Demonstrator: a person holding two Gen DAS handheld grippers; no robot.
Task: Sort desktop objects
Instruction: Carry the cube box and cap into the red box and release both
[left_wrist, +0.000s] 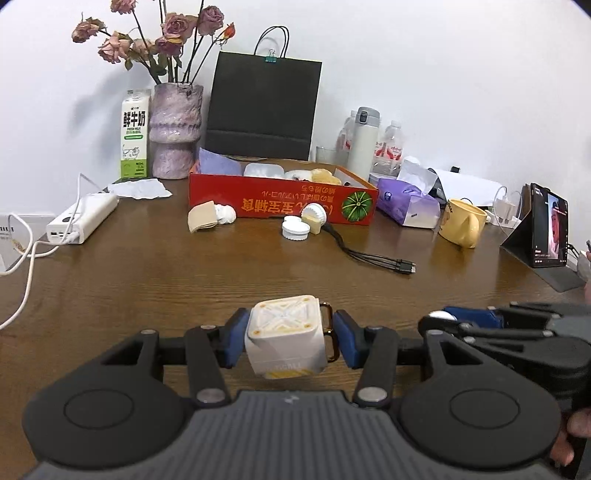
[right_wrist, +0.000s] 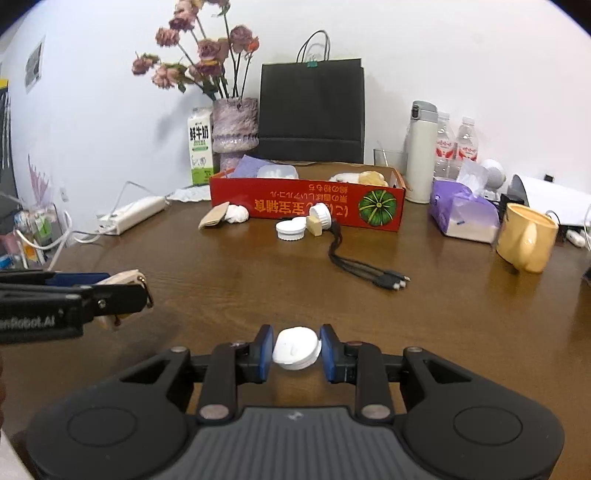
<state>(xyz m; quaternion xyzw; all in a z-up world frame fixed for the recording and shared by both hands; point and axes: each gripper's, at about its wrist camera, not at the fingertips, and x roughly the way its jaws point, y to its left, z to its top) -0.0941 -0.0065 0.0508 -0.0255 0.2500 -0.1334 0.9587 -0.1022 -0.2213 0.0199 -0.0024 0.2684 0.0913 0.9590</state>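
My left gripper is shut on a cream-and-white cube-shaped box with a gold metal loop on its right side. It holds the box above the wooden table. The same gripper enters the right wrist view from the left, with the box partly hidden between its fingers. My right gripper is shut on a flat round white lid. It shows in the left wrist view as a gripper at the right edge. A red cardboard box with several items inside stands further back.
Two white caps, a beige pad and a black multi-plug cable lie before the red box. A yellow mug, tissue pack and propped tablet stand to the right. A power bank and a vase stand to the left.
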